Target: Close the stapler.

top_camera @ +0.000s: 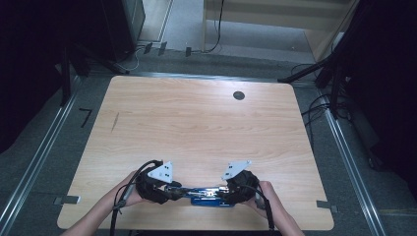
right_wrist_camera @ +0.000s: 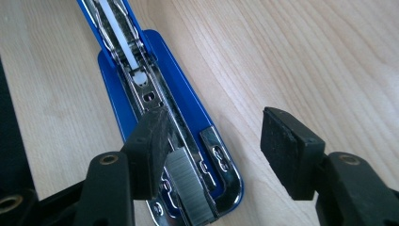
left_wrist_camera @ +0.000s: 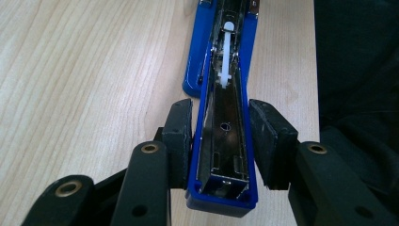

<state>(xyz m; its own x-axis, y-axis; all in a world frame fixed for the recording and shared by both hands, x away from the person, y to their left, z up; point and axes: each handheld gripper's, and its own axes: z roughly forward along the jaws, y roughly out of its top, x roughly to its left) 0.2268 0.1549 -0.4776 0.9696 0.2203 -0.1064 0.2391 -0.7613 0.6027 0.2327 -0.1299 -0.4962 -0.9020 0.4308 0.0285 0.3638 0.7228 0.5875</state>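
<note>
Stapler lies along table's near edge, far side bare.

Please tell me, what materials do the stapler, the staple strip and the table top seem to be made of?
Stapler: blue shell, probably glossy plastic or painted metal; the inner channel looks like chromed steel, mirror-bright. Its white pusher rod appears to be matte plastic.
Staple strip: dull grey metal with fine parallel ribs.
Table top: light wood grain with a smooth sheen, possibly laminate rather than solid wood.

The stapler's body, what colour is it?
Blue, with shiny metal inside; the stapler shows best in the left gripper view.
</note>
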